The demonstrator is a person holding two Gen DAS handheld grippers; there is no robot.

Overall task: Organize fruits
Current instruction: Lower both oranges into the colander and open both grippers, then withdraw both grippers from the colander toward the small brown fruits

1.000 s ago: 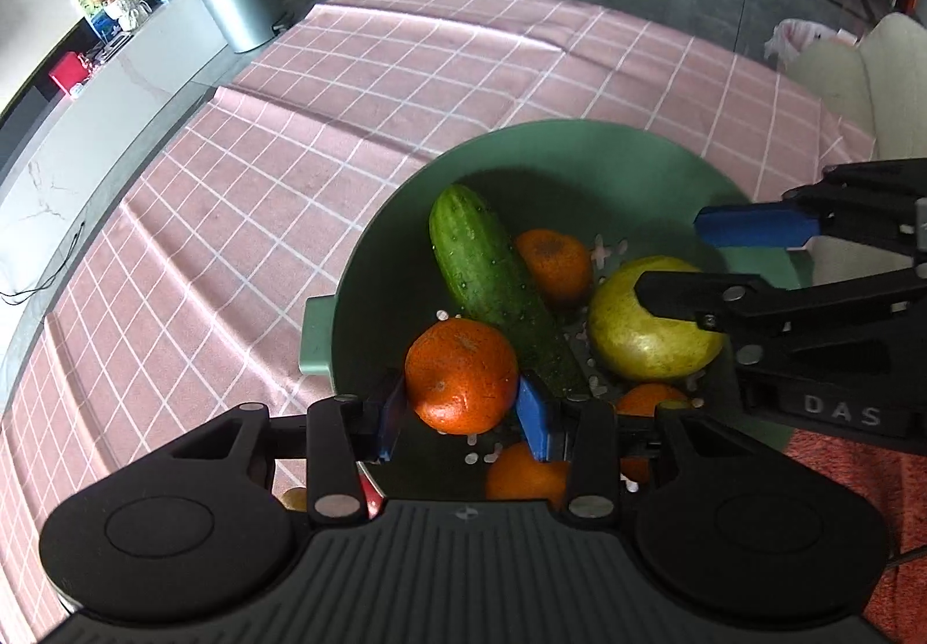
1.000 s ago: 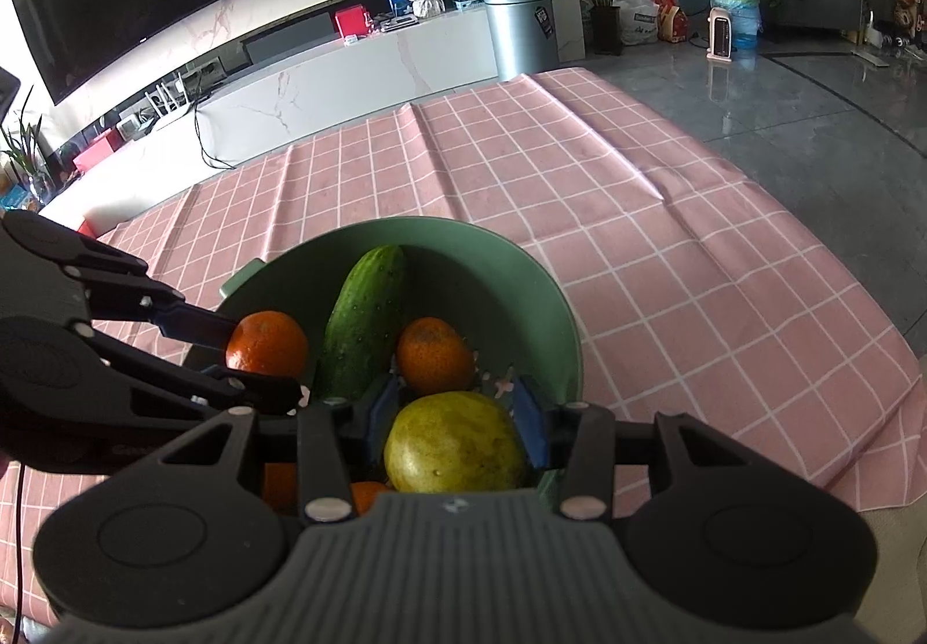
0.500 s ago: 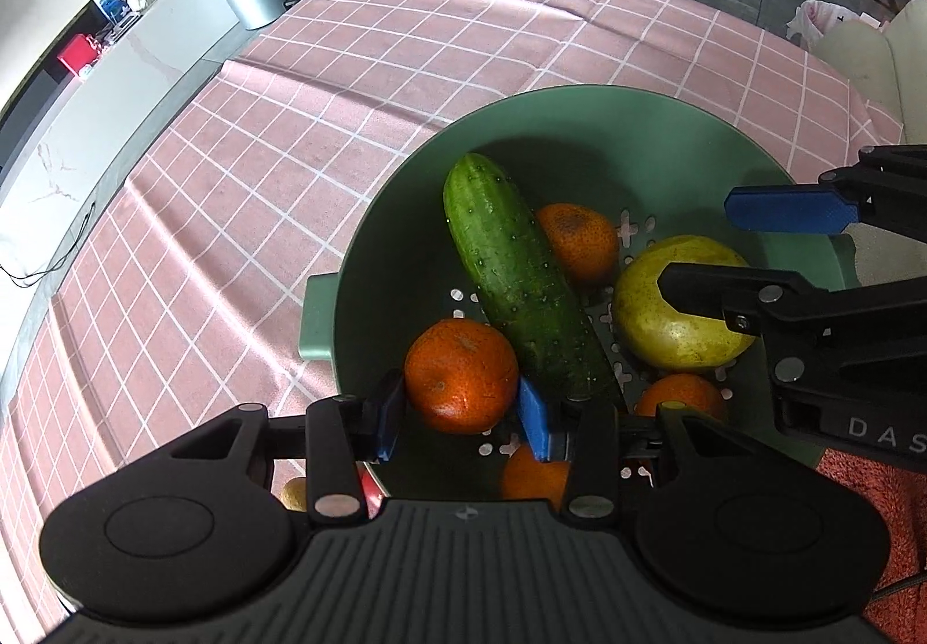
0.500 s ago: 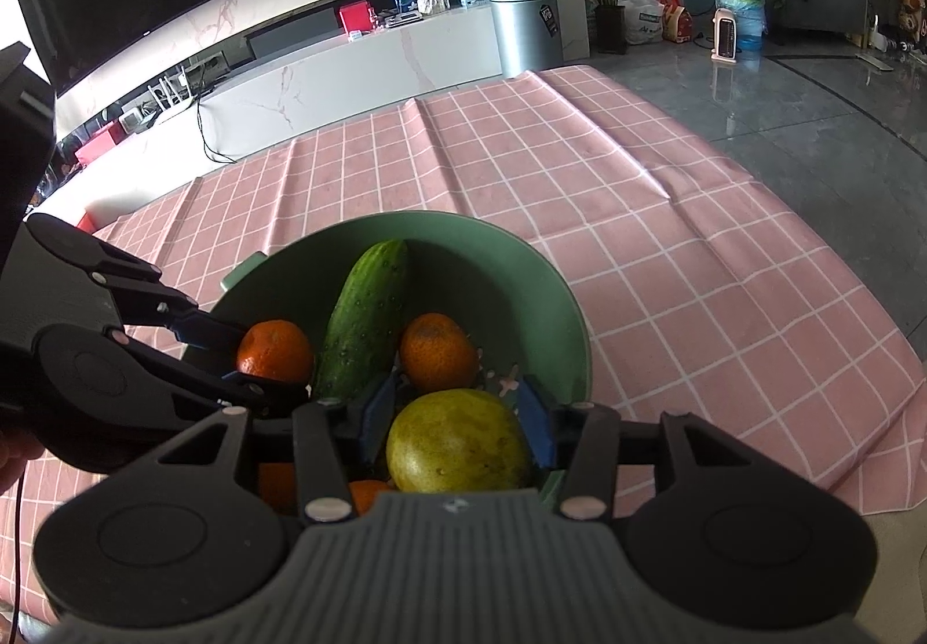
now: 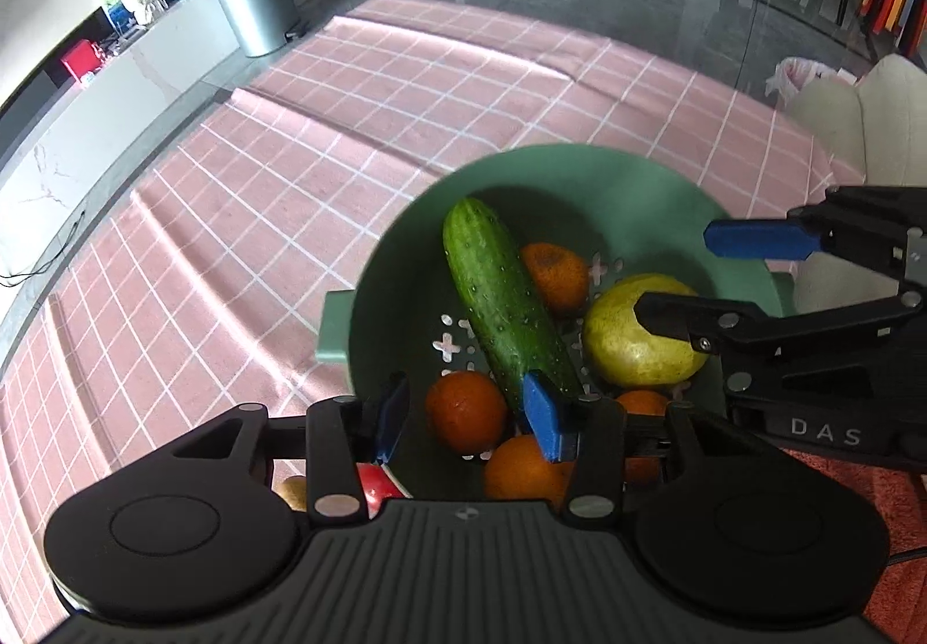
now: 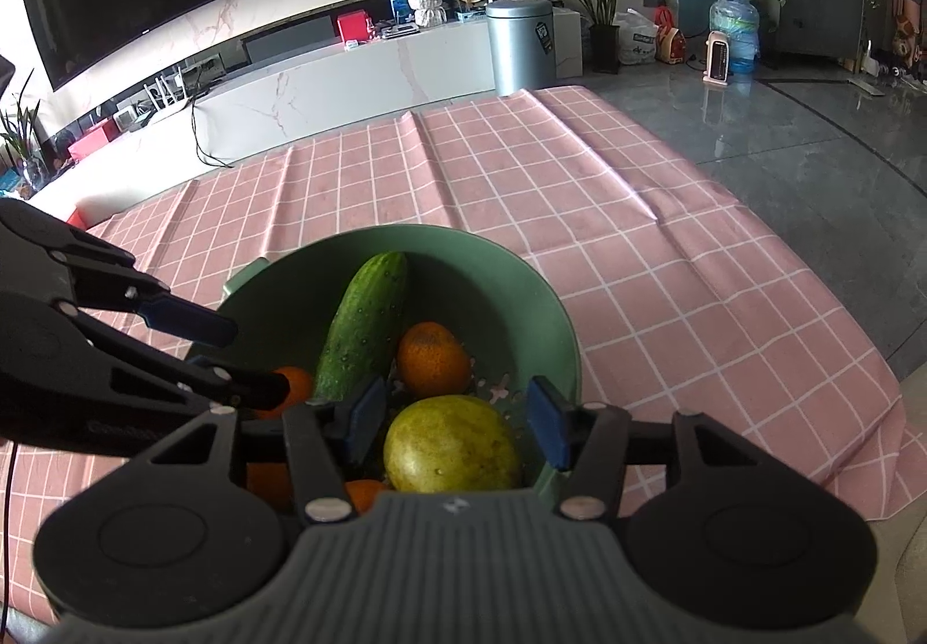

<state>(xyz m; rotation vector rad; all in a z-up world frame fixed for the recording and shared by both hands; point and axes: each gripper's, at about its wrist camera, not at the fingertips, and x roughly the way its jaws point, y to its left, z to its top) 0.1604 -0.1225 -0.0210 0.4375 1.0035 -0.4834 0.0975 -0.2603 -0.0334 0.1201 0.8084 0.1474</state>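
Over the green bowl (image 5: 405, 250) on the pink cloth (image 5: 278, 192): left gripper (image 5: 466, 415), jaws opening, straddles an orange (image 5: 466, 409); right gripper (image 6: 457, 421), jaws opening, straddles a yellow-green fruit (image 6: 452, 444). Cucumber (image 5: 504, 302) lies mid-bowl. Step: releasing both fruits. Next calls for lifting both grippers clear of the rim.

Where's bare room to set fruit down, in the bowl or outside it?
Free: the bowl's far inner wall past the cucumber tip, and the pink checked cloth beyond and beside it. Crowded: the near half, with oranges, pear and both grippers.
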